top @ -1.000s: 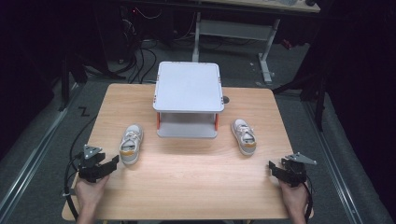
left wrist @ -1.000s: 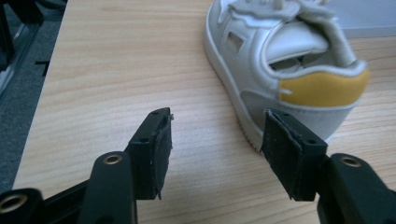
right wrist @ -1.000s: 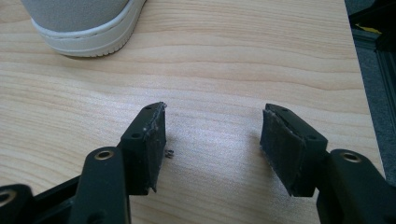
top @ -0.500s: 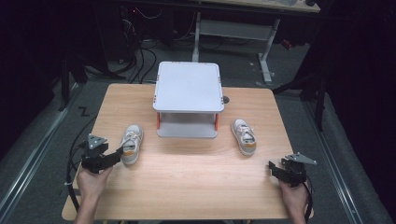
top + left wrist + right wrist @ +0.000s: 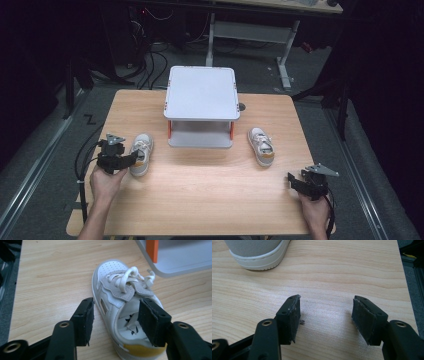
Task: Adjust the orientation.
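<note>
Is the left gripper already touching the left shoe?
Cannot tell. In the left gripper view, the left gripper's jaws straddle the left shoe's heel; no gap or contact is plain.

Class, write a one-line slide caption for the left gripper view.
Left gripper straddles the heel side wall of a small white shoe on the wooden table, jaws closing but not yet pressing.

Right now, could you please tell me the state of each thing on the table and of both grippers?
Left shoe: upright, laced, its side wall between the open jaws, not gripped.
Right shoe: upright on the table, untouched.
Shelf stand: upright, top bare.
Left gripper: jaws just closing, astride the left shoe's side wall.
Right gripper: open, nothing between the jaws.
</note>
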A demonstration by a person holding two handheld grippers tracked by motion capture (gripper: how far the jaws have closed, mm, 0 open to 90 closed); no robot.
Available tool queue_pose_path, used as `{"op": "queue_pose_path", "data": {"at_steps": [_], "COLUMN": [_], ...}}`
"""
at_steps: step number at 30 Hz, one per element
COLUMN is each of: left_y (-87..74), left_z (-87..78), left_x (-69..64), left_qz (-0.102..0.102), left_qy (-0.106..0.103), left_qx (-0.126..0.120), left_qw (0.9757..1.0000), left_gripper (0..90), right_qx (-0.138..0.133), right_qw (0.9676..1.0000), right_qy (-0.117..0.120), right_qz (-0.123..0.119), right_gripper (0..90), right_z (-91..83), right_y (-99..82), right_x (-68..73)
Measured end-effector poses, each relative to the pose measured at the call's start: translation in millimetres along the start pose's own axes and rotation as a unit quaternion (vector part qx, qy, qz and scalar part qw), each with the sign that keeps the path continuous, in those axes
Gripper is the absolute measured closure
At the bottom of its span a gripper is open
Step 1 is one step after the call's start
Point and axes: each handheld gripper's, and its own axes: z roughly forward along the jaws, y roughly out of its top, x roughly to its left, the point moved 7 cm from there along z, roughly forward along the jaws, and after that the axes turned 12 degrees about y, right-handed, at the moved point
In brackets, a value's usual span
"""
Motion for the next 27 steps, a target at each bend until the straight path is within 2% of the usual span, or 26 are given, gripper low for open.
{"op": "queue_pose_path", "data": {"at_steps": [2,6,12,13,14,18,25,27], "left_y": [-0.8,-0.8,0.9,1.3,2.7,3.4,5.1,5.6], "left_z": [7.4,11.1,9.3,8.4,6.6,6.6,2.2,-3.8], "left_x": [-2.6,-4.3,-0.2,-0.4,-1.2,-2.8,-0.6,-4.1], "left_qz": [0.013,0.014,0.037,0.042,0.052,0.059,0.046,0.047], "left_qy": [0.006,-0.003,0.02,0.025,0.035,0.041,0.045,0.033], "left_qx": [0.012,0.016,0.016,0.014,0.008,0.004,-0.006,-0.011], "left_qw": [0.9998,0.9998,0.999,0.9987,0.998,0.9974,0.9979,0.9983], "left_gripper": [51.5,60.2,73.7,73.7,78.5,80.5,84.0,84.3], "right_qx": [0.0,0.0,0.0,0.0,0.0,0.001,0.001,0.001], "right_qw": [1.0,1.0,1.0,1.0,1.0,1.0,1.0,1.0], "right_qy": [0.001,0.001,0.001,0.001,0.001,0.001,0.002,0.002], "right_qz": [0.0,-0.001,0.0,0.0,-0.001,0.0,0.0,0.0], "right_gripper": [39.8,39.8,39.7,39.7,39.6,39.6,39.5,39.5], "right_z": [0.0,0.0,0.1,0.1,0.1,0.1,0.0,0.1], "right_y": [0.0,0.0,0.0,0.0,0.0,-0.1,-0.1,-0.1], "right_x": [0.1,0.3,0.3,0.3,0.3,0.4,0.4,0.5]}}
